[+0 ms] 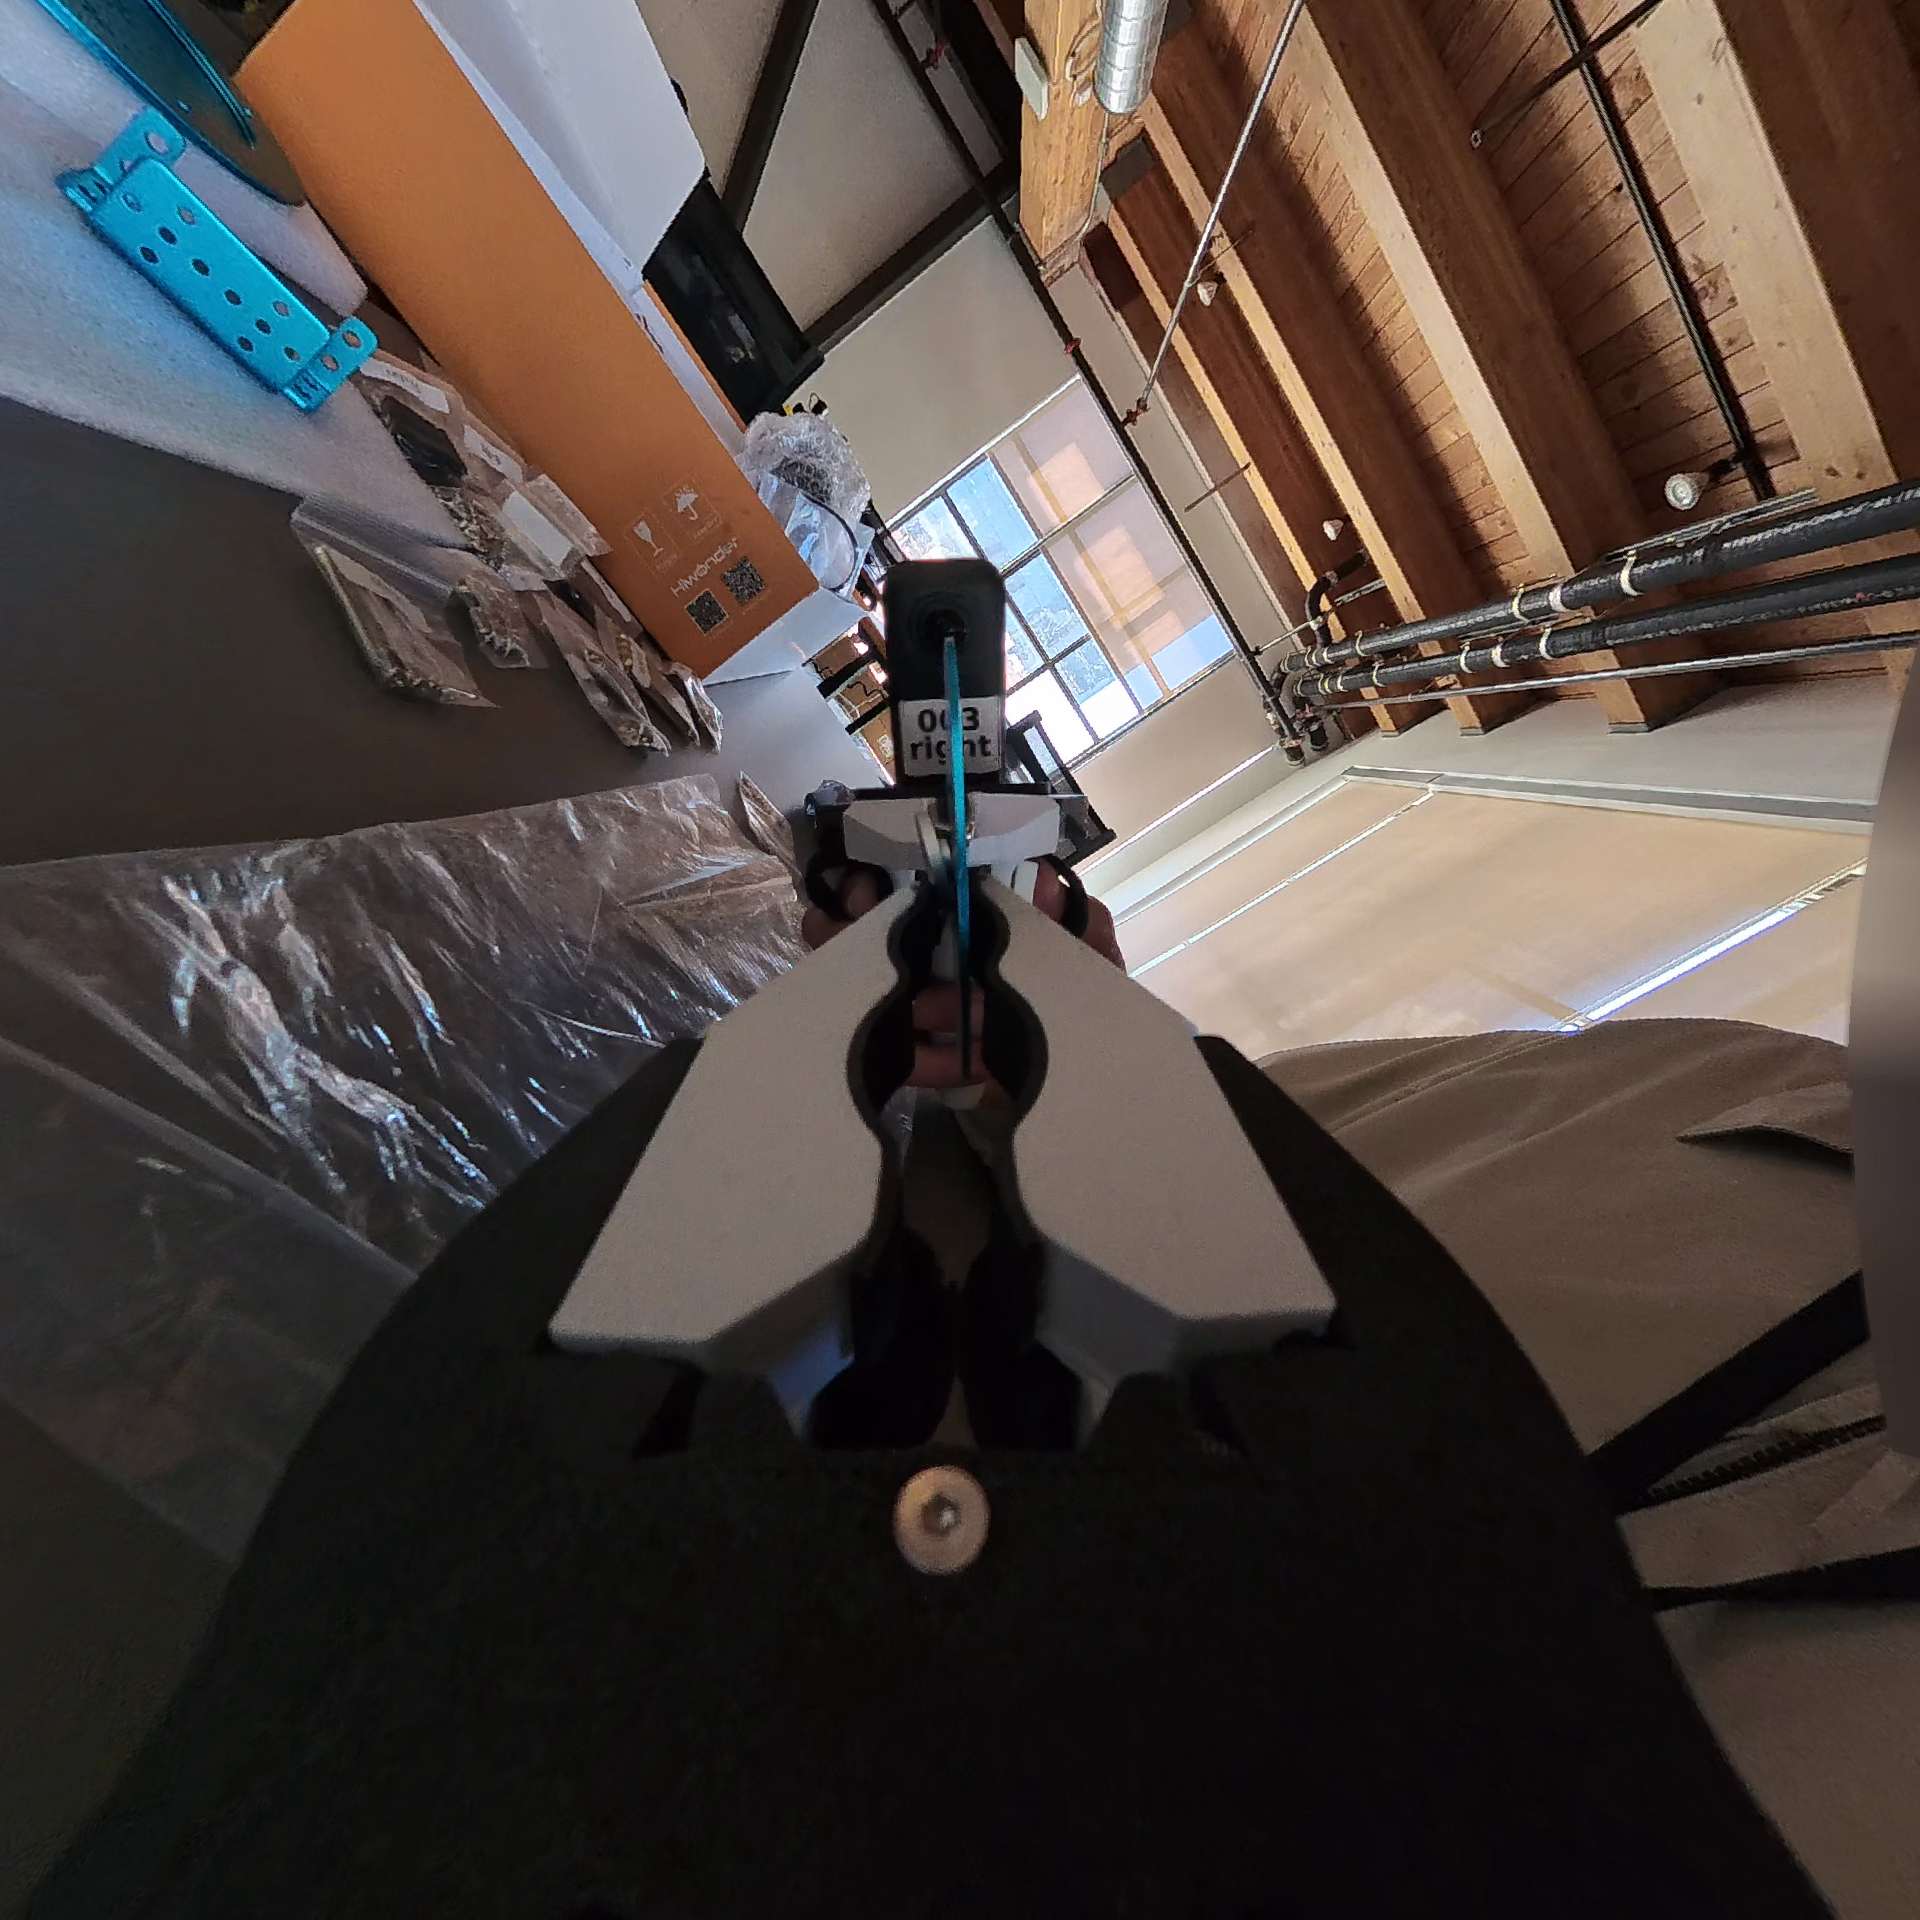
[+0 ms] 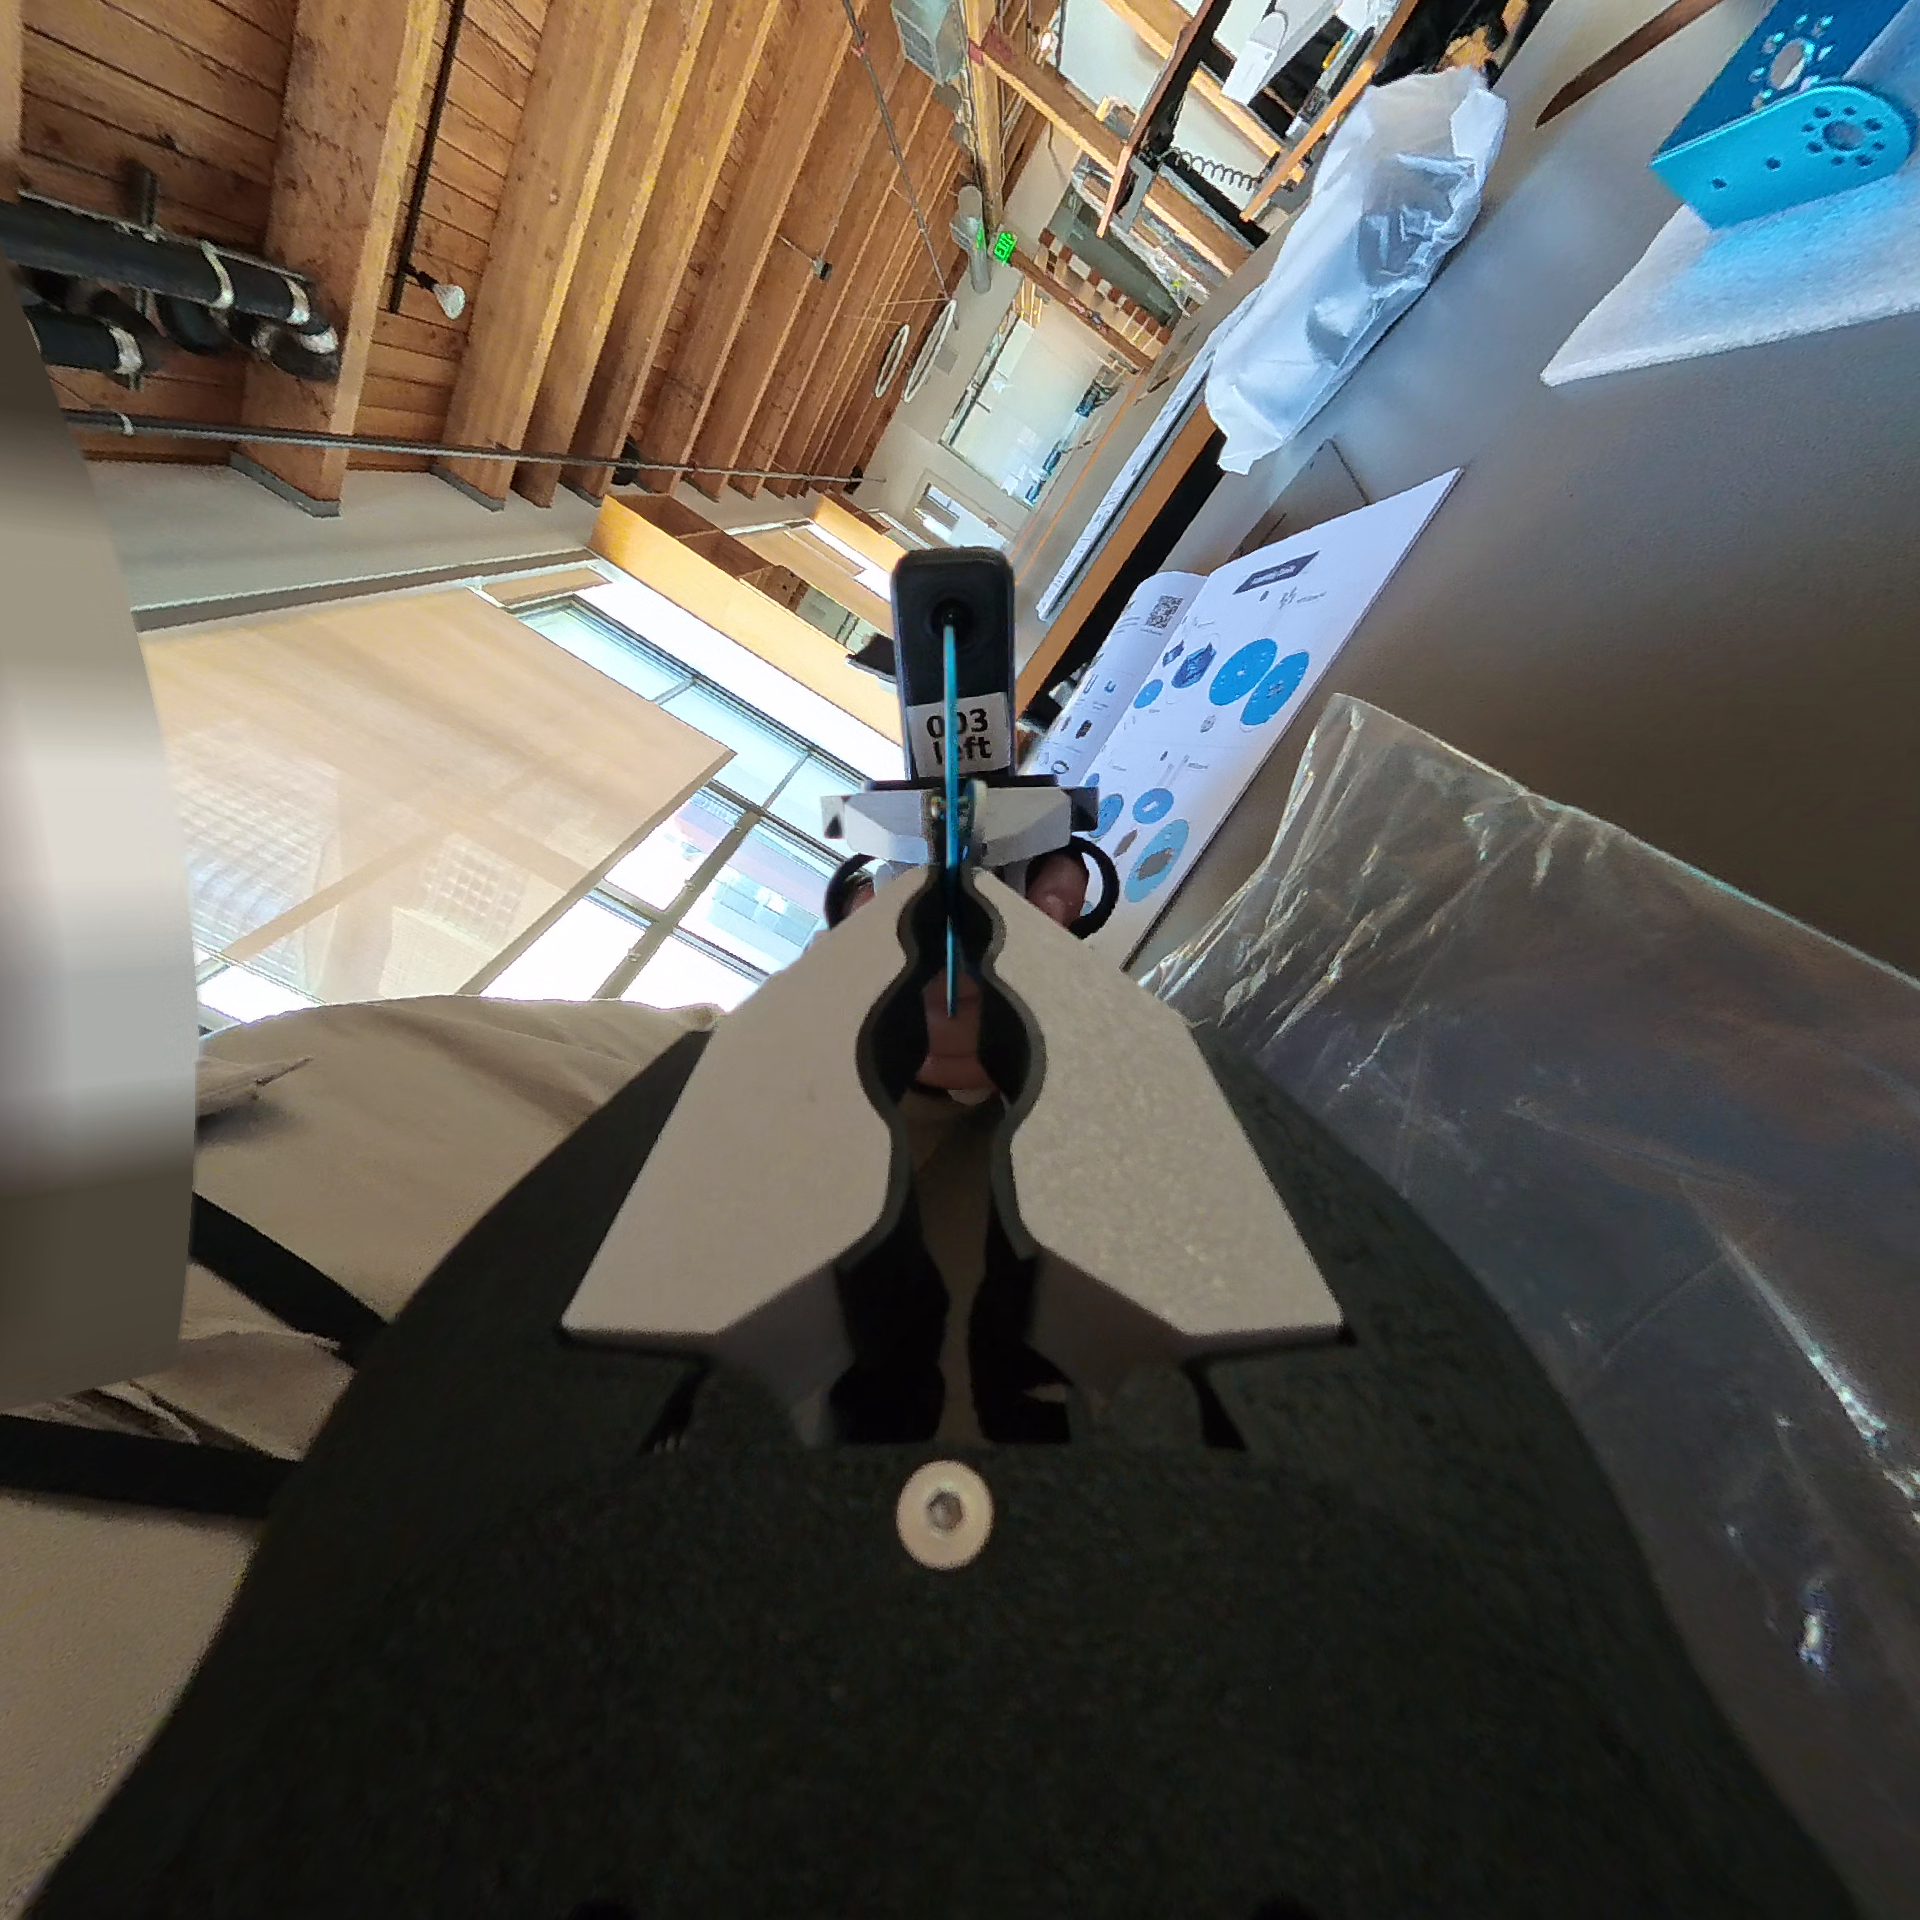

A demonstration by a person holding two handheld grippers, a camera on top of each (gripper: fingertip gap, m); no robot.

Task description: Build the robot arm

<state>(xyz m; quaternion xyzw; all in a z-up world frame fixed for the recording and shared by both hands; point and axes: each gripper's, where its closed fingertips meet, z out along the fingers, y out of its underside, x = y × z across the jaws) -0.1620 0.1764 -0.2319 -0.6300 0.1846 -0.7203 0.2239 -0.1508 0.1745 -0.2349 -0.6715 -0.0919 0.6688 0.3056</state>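
Note:
A thin blue metal plate [image 1: 953, 748] is seen edge-on and runs straight between the two grippers, which face each other. My left gripper [image 1: 951, 902] is shut on one end of it. My right gripper [image 1: 951, 831], with its black camera above, shows just beyond and grips the other end. In the right wrist view the same plate [image 2: 950, 707] passes between my right gripper's [image 2: 948, 883] closed fingers to the left gripper [image 2: 954, 821]. A person's fingers show behind each gripper. The plate is held in the air beside the dark table [image 1: 156, 623].
On the table lie a blue perforated bracket [image 1: 213, 265], an orange box [image 1: 499, 312], small parts bags [image 1: 582, 644] and a clear plastic sheet [image 1: 364, 987]. A printed sheet [image 2: 1226, 707], a white plastic bag [image 2: 1361, 260] and a blue part [image 2: 1808, 125] on white foam [image 2: 1766, 301] also lie there. The grippers are tip to tip, or close to it. The blue perforated bracket [image 1: 213, 265] is about equally far from each gripper, around 25 centimeters.

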